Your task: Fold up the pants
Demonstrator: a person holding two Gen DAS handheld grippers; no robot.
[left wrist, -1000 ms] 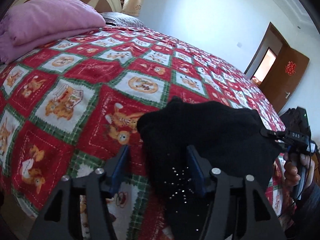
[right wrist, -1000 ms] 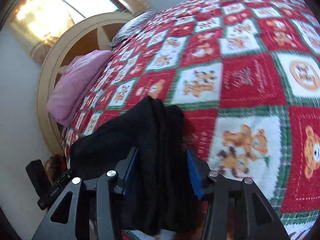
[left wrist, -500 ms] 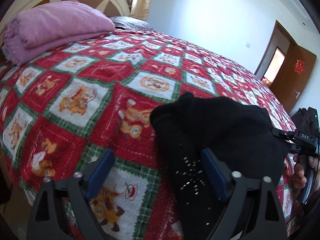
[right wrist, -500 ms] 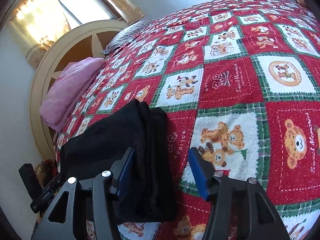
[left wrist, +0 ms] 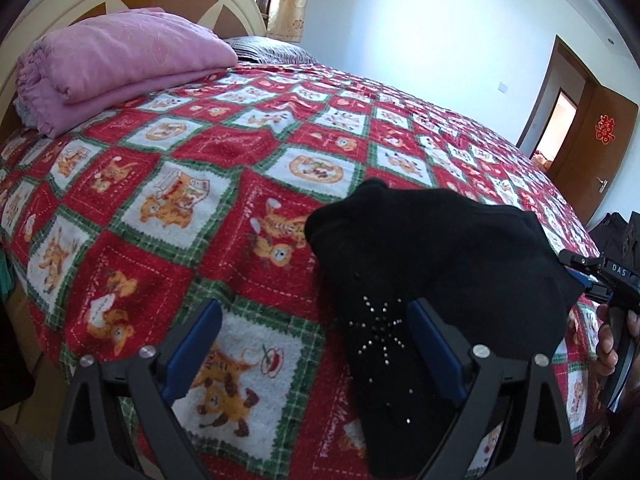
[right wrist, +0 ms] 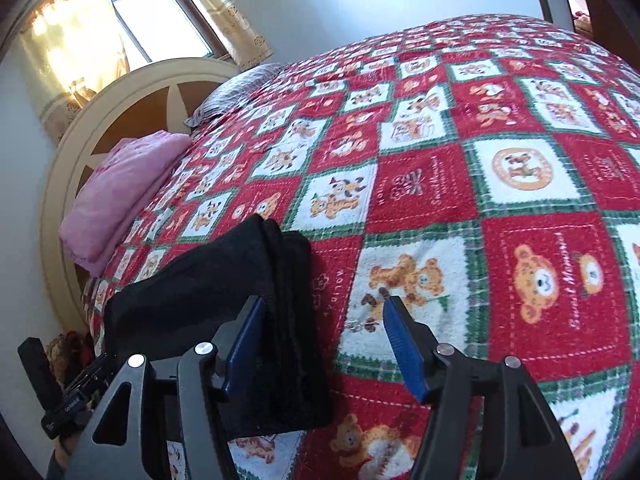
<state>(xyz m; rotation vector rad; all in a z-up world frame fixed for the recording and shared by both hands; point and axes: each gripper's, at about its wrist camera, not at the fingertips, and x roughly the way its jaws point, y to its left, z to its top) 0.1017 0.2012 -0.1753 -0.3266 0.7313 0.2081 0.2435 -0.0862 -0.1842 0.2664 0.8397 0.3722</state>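
In the left wrist view, the black pants (left wrist: 432, 276) lie as a compact folded bundle at lower right of the frame, on the red patchwork bedspread (left wrist: 192, 208). The left gripper (left wrist: 314, 356) stands spread wide, holding nothing. A folded pink blanket (left wrist: 120, 64) sits upper left.

In the right wrist view, the pants (right wrist: 224, 312) show stacked layers at lower left; the right gripper (right wrist: 324, 344) is likewise spread and empty. The folding looks finished, or nearly so. No containers are visible.
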